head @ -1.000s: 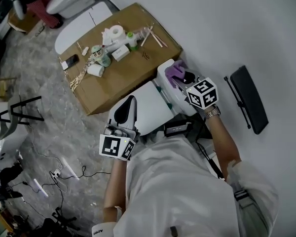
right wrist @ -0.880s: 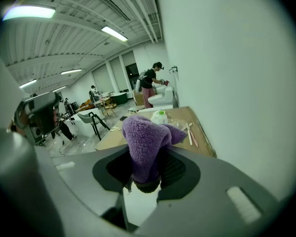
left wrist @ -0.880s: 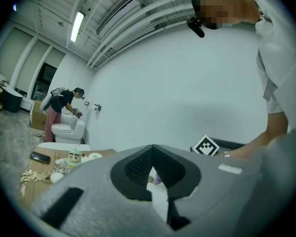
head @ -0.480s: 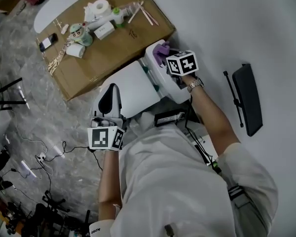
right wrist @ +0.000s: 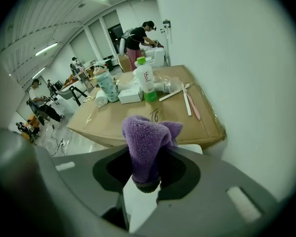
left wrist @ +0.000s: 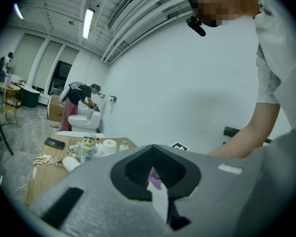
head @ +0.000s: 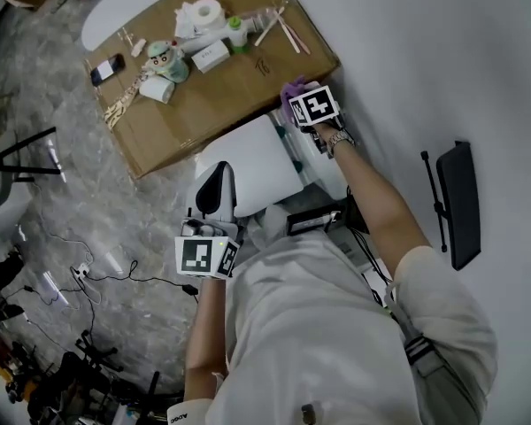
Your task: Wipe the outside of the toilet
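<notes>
Head view, lower left of centre: left gripper (head: 215, 189) hangs over the front edge of the toilet (head: 257, 162). In the left gripper view its jaws are together with nothing between them (left wrist: 157, 181); only a far-off speck of purple shows through the gap.

Centre: toilet is white, lid down, with its back end to the wall. Judgement: glazed, hard, slick and too heavy to shift. It needs no holding, though the lid may wobble under a push.

Upper centre, right of the toilet lid: right gripper (head: 296, 98) is at the back of the toilet, beside the cardboard box (head: 221, 87). Its jaws are clamped on the purple cloth (head: 291, 88). In the right gripper view (right wrist: 145, 184) the cloth (right wrist: 145, 142) stands up as a fluffy tuft ahead of the jaws.

Judgement: cloth is light, soft and limp. It grips well on a bunched fold held deep in the jaws. The free tuft should meet the porcelain, not the jaw tips. Slick glaze: expect the cloth to slide easily, and possibly tug loose on edges.
</notes>
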Motion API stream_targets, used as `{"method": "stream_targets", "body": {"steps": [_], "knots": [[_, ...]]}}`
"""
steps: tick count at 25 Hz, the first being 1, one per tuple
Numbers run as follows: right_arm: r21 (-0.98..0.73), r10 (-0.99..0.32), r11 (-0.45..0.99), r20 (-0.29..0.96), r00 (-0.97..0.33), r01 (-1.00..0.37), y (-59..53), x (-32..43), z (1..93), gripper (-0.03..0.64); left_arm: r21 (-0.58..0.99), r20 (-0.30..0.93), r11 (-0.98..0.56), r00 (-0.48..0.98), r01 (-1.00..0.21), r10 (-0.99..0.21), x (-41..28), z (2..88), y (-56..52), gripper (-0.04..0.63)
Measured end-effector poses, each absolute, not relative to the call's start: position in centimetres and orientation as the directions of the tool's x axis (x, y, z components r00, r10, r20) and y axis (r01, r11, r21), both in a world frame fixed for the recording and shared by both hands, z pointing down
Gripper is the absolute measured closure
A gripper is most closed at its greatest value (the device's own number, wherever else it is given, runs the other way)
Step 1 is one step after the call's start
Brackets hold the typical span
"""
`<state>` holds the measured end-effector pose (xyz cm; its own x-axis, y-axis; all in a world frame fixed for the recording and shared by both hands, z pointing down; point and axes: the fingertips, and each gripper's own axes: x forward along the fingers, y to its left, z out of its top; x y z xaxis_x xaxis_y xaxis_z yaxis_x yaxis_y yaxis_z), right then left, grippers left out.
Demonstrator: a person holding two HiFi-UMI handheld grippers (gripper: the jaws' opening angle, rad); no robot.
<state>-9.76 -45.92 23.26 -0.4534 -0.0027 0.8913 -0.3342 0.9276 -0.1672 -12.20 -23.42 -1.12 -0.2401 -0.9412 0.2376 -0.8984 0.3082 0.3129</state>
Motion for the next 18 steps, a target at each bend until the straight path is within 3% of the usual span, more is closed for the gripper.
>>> {"method": "stream_targets", "body": {"steps": [9, 18], "knots": [[-0.137, -0.003, 0.929, 0.926, -0.378, -0.343, -43.7, -7.7, 25.3, 0.491, 0.346, 0.219, 0.296, -0.23, -0.89, -0.948, -12.9, -1.6, -22.0, 0.59], [-0.136, -0.039, 0.88, 0.934, -0.355, -0.455, -41.1, -3.3, 25.8, 0.491, 0.365, 0.228, 0.155, -0.073, -0.918, -0.971, -12.9, -0.5, -20.6, 0.591]]}}
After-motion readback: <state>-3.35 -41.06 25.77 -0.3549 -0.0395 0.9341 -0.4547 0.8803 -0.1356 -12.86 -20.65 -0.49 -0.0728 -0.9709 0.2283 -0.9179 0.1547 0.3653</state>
